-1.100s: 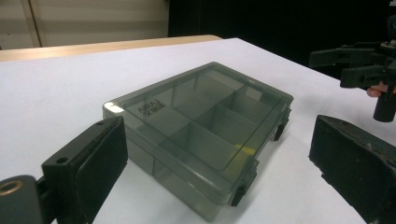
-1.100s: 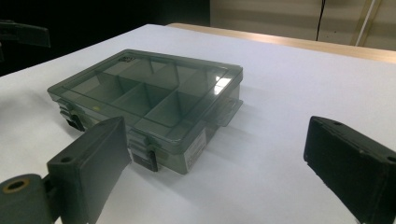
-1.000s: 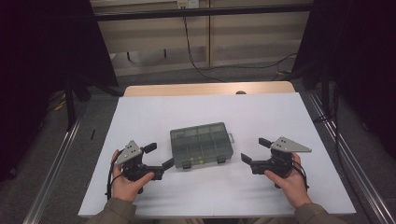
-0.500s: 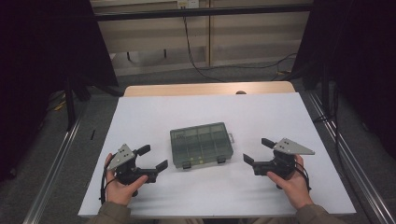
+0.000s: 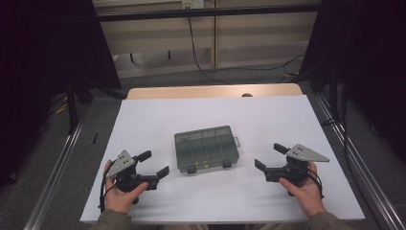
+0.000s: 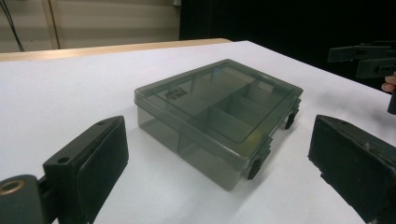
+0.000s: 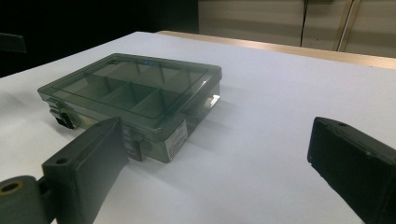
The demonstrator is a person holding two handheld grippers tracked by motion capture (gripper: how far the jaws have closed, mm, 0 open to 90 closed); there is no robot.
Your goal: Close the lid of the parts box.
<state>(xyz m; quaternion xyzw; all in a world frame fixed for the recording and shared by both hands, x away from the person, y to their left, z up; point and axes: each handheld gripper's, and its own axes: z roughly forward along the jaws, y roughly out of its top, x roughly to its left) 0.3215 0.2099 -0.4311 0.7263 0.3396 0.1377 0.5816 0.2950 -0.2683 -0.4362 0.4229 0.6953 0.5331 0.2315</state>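
While the smoky grey compartment box [image 5: 207, 149] lies flat with its lid closed near the middle of the white table [image 5: 143, 115], I hold both tools low on either side of it. My left gripper [image 5: 154, 164] has its jaws spread apart, empty, just off the box's left front corner. My right gripper [image 5: 270, 157] is also spread and empty, a little farther off to the right. The two latches [image 6: 254, 167] face my side.
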